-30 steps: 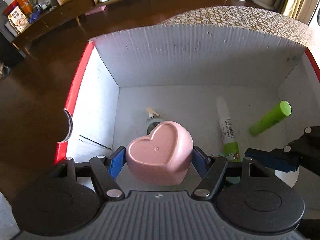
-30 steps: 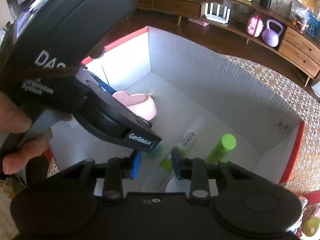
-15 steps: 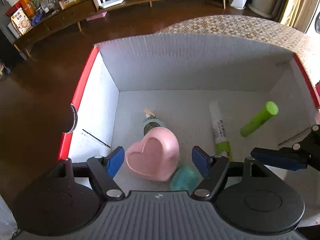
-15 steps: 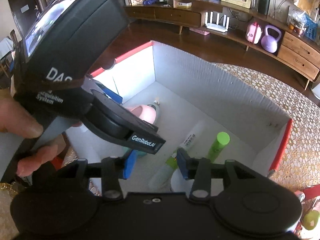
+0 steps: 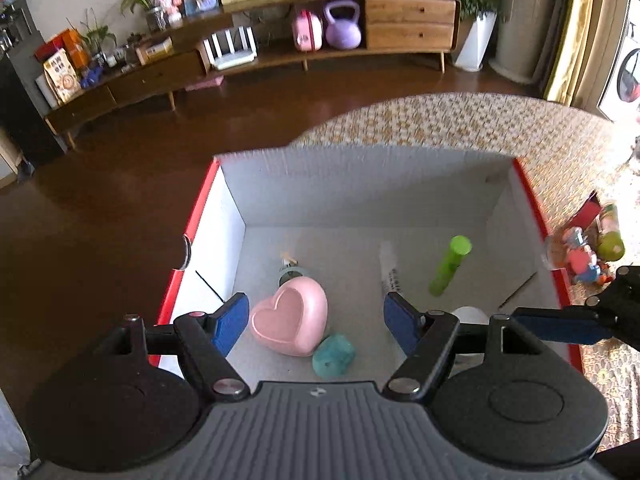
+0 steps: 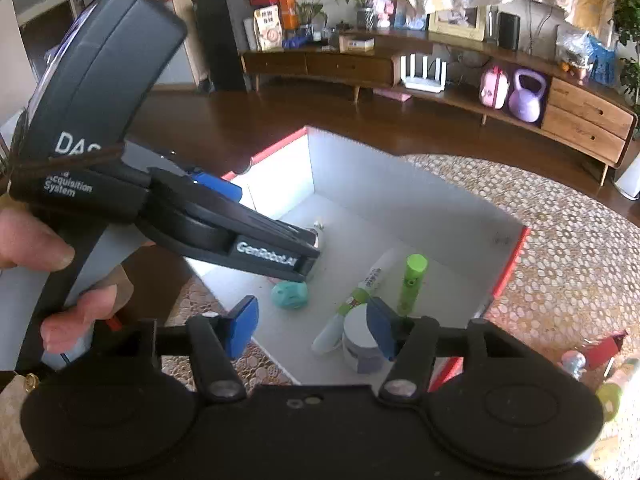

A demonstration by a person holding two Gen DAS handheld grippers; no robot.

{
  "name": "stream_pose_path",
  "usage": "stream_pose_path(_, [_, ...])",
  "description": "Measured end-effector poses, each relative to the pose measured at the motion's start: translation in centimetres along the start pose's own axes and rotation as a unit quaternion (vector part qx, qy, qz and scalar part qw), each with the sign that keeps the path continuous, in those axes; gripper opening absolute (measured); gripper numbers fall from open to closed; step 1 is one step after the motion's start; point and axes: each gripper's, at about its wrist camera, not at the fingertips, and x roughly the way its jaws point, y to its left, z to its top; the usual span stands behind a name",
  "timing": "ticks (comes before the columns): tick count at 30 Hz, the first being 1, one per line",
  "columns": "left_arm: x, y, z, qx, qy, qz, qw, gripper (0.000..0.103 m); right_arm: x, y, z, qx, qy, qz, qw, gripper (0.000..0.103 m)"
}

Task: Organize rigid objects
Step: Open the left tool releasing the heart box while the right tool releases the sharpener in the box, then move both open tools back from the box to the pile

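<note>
Both grippers hung above the open white box (image 5: 360, 184) with red outer sides, which sat on a patterned bench (image 5: 440, 120).

Left gripper (image 5: 316, 318): fingers (image 5: 230, 322) spread wide, nothing between the pads. The pink heart-shaped dish (image 5: 290, 320) lay loose on the box floor below the gap, nearer the left finger and clear of it. A teal lump (image 5: 334, 356) rested against the dish's lower right edge. Behind the dish, a small bottle (image 5: 290, 270) was partly hidden.

Right gripper (image 6: 312, 326): its jaws had just been opening and stood about half apart, empty. Its right finger (image 6: 382, 332) overlapped a white jar (image 6: 358, 344) in view; contact could not be judged. The white tube with green end (image 6: 352, 312) lay diagonally on the floor beside the jar. The green cylinder (image 6: 412, 284) lay just right of the tube, apart from it.

From the right wrist view, a person's hand (image 6: 48, 276) gripped the left gripper's handle. Small toys (image 5: 588, 256) lay on the bench outside the box's right wall.
</note>
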Motion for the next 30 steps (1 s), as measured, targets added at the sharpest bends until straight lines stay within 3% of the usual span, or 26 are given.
stream_pose_path(18, [-8.2,-4.3,-3.3,0.001,-0.096,-0.026,0.9951,0.076,-9.2,-2.9,-4.0,0.034,-0.085,-0.003,0.996,0.077])
stream_pose_path(30, [-11.3,-8.8,-5.9,0.003,-0.142,-0.055,0.9883,0.080,-14.4,-5.0,-8.6,0.058,-0.132,-0.010,0.990,0.098])
